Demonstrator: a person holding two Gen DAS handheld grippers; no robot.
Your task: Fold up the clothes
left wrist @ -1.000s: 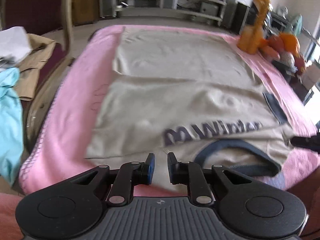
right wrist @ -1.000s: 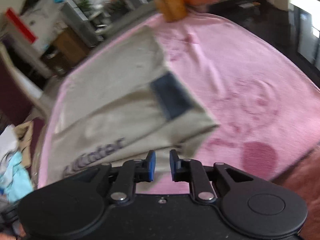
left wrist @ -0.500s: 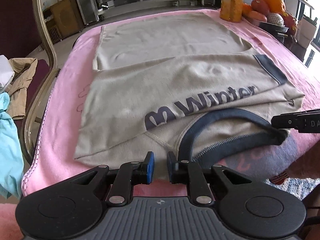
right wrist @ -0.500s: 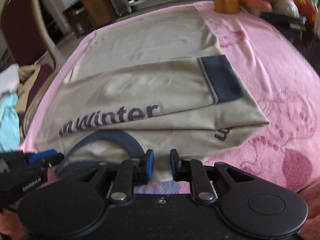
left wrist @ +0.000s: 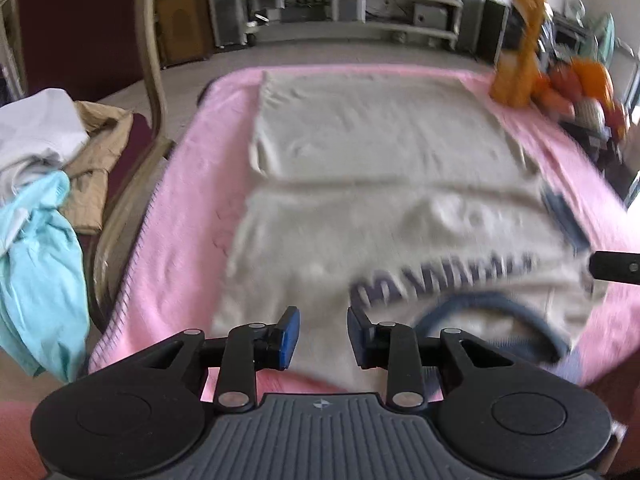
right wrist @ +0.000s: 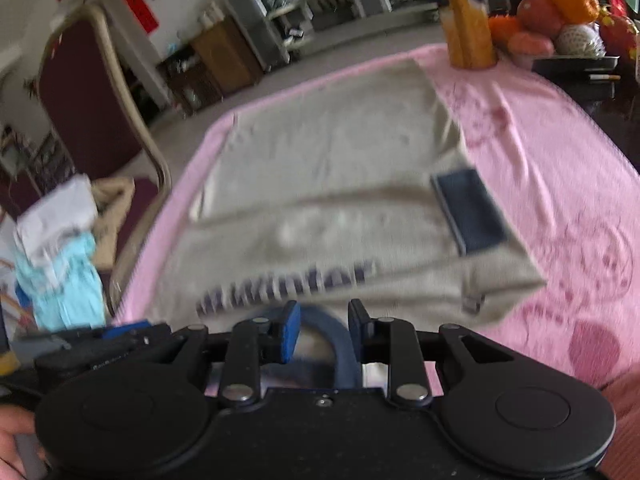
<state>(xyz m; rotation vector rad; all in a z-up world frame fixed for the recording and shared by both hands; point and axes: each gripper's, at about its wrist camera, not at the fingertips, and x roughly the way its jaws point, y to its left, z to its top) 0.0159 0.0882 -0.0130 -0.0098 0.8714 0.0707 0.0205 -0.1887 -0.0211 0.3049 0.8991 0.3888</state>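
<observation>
Both claws, left [left wrist: 322,337] and right [right wrist: 323,331], opened over one shirt [left wrist: 372,216].

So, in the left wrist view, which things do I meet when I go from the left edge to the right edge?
Light blue garment → chair frame → pink blanket → beige shirt → orange toy → tip of the right gripper.
</observation>
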